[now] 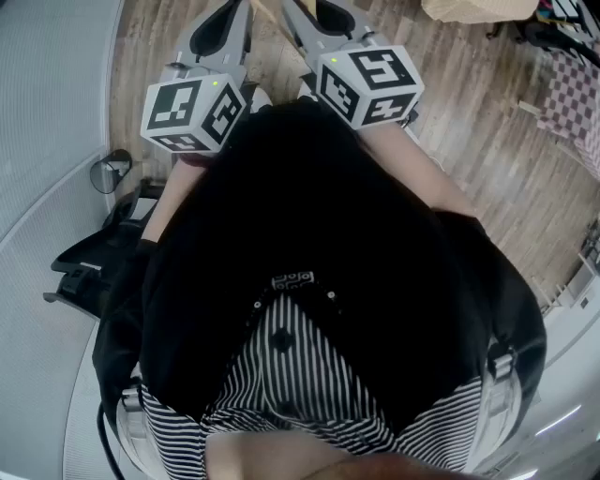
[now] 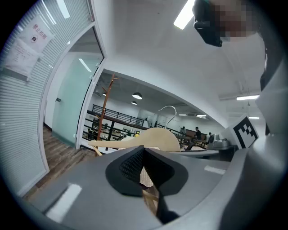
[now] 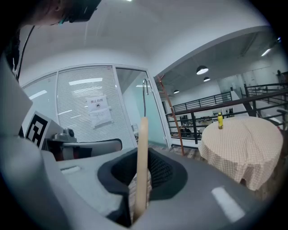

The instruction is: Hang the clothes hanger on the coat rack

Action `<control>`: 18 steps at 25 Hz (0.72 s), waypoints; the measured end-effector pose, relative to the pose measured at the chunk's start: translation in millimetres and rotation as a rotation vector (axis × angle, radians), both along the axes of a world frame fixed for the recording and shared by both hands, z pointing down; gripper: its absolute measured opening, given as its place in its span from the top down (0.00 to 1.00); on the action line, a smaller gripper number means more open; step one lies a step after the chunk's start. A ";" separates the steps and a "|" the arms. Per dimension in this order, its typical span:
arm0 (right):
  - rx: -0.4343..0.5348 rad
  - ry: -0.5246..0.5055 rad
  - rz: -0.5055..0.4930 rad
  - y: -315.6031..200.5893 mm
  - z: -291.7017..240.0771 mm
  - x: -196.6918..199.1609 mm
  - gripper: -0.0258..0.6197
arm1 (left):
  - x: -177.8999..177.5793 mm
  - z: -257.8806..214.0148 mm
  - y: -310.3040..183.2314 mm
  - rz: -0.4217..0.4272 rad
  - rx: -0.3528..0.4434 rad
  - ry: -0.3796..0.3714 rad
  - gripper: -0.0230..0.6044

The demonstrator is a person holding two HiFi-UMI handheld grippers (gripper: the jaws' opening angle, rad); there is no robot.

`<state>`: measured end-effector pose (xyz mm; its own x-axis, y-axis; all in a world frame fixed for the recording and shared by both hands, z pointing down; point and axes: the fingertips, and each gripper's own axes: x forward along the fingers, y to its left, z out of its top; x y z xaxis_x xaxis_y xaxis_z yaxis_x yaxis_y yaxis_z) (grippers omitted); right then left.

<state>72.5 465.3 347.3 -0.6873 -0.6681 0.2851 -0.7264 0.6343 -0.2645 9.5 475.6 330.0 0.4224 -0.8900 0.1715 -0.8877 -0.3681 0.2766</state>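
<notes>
The pale wooden clothes hanger (image 2: 150, 139) with a metal hook (image 2: 170, 112) shows broadside just beyond my left gripper (image 2: 145, 173). A thin wooden bar of the hanger runs through that gripper's narrow gap, and the jaws look shut on it. In the right gripper view the hanger (image 3: 142, 157) stands edge-on and upright, with my right gripper (image 3: 140, 179) shut on it. The reddish-brown coat rack (image 2: 105, 112) stands some way ahead by the glass door, also seen as the coat rack (image 3: 173, 117). In the head view both grippers (image 1: 217, 37) (image 1: 323, 23) point forward side by side.
A round table with a checked cloth (image 3: 243, 143) and a yellow bottle (image 3: 220, 121) stands to the right. A glass partition with blinds (image 3: 90, 112) is on the left. A black chair base (image 1: 89, 272) lies at my left side. Black railings (image 2: 112, 121) and distant people (image 2: 198, 133) lie beyond.
</notes>
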 end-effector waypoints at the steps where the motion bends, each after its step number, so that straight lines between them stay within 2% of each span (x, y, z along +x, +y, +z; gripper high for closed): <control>1: -0.005 -0.004 0.004 -0.5 -0.5 2.4 0.87 | 1.2 -0.7 -0.6 -0.002 -0.003 0.002 0.97; 6: -0.032 -0.027 0.031 -3.2 1.5 17.4 0.87 | 14.2 -0.2 -2.1 0.005 -0.012 -0.043 0.97; 12: -0.081 -0.044 0.048 -2.4 16.3 35.6 0.87 | 34.1 -1.1 -2.2 0.020 -0.007 -0.019 0.97; 15: -0.080 -0.053 0.051 -3.9 16.2 44.6 0.87 | 44.7 0.5 -3.6 0.031 -0.011 -0.027 0.97; 18: -0.080 -0.064 0.050 -3.8 14.6 52.5 0.87 | 55.6 -3.4 -3.3 0.036 0.000 -0.003 0.97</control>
